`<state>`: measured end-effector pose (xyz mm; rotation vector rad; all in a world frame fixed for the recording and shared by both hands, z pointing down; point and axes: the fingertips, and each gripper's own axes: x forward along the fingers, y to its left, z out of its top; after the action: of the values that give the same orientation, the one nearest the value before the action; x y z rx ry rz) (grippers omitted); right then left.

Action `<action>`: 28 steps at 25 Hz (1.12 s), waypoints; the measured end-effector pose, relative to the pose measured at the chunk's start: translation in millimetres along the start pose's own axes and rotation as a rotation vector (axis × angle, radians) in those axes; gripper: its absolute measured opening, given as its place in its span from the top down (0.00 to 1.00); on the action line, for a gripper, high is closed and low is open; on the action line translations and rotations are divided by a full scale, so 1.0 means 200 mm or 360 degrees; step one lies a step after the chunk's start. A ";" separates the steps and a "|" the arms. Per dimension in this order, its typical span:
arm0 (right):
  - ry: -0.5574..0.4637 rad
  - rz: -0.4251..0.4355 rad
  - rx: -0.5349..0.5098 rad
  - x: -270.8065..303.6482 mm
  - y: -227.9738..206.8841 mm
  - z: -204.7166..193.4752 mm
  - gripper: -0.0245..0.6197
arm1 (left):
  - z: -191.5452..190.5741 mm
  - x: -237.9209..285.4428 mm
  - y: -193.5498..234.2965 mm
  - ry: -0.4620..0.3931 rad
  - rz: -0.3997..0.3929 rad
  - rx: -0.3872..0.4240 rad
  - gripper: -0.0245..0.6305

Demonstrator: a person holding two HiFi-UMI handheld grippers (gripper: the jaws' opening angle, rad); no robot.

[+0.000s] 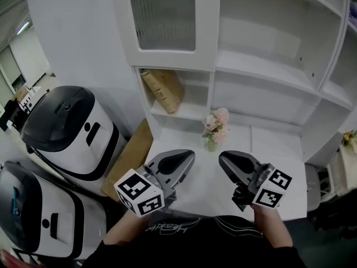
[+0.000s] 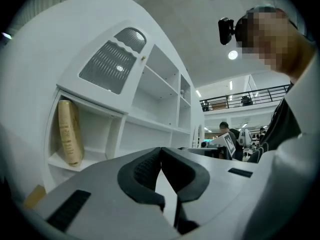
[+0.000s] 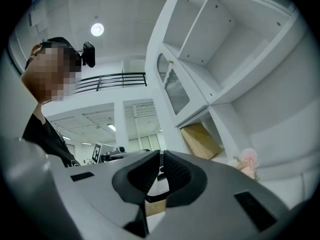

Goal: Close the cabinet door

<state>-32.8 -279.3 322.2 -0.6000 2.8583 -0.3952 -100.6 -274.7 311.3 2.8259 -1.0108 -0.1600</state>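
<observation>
While both tools hang above the white counter [image 1: 279,149], neither one touches the cabinet. The left gripper [image 1: 191,154] is clenched: in the left gripper view its black pads [image 2: 145,171] meet at the tips and nothing sits between them. The right gripper [image 1: 222,158] is also drawn closed. In the right gripper view its tips [image 3: 161,153] stand together with only a thin slit between them, and it grasps nothing. Each tool is carried in one hand, and its marker cube is at the 6 o'clock end in the head view.

The cabinet door [image 1: 167,15] lies at 12 o'clock from the left gripper, well apart from both tools. It is a white frame around a ribbed glass panel. It covers the upper left compartment of the white shelf unit [image 1: 262,66]. In the left gripper view the door [image 2: 112,64] looks flush with the cabinet front. Whether it is fully seated cannot be determined.

Directly below the door, at its 6 o'clock, an open compartment holds a tan book [image 1: 163,88] that leans at a tilt. A small vase of pink flowers [image 1: 215,128] stands on the counter, at 12 o'clock from the gap between the two grippers and near both tips.

At 9 o'clock from the left gripper stand two white-and-black machines [image 1: 70,130]. A flat cardboard sheet [image 1: 131,158] lies between the nearer machine and the counter edge.
</observation>
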 end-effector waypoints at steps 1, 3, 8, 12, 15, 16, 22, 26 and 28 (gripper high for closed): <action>0.0000 0.0015 -0.0004 0.01 0.01 -0.01 0.88 | 0.00 -0.01 0.00 -0.0004 0.0015 -0.0006 0.93; 0.0011 0.0025 -0.0027 0.03 0.03 -0.03 0.88 | -0.01 -0.04 0.00 -0.0016 0.0035 -0.0021 0.93; 0.0035 0.0022 -0.0054 0.06 0.01 -0.07 0.88 | -0.03 -0.04 0.01 -0.0011 0.0041 -0.0037 0.93; 0.0032 0.0032 -0.0039 0.07 0.00 -0.07 0.88 | -0.02 -0.04 0.01 -0.0016 0.0048 -0.0047 0.93; 0.0024 0.0029 -0.0022 0.07 -0.01 -0.07 0.88 | -0.02 -0.04 0.03 -0.0020 0.0052 -0.0051 0.93; 0.0024 0.0029 -0.0019 0.07 -0.01 -0.07 0.88 | -0.02 -0.04 0.03 -0.0016 0.0055 -0.0056 0.93; 0.0031 0.0033 -0.0006 0.07 -0.03 -0.08 0.88 | -0.03 -0.02 0.03 0.0013 0.0062 -0.0069 0.93; 0.0026 0.0029 -0.0008 0.07 -0.04 -0.07 0.88 | -0.04 0.00 0.03 0.0012 0.0040 -0.0066 0.93; 0.0023 0.0028 -0.0006 0.07 -0.05 -0.07 0.88 | -0.05 0.02 0.03 0.0011 0.0030 -0.0068 0.93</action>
<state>-44.5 -290.0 336.1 -0.5749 2.8764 -0.3927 -100.8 -281.1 321.2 2.7757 -1.0200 -0.1678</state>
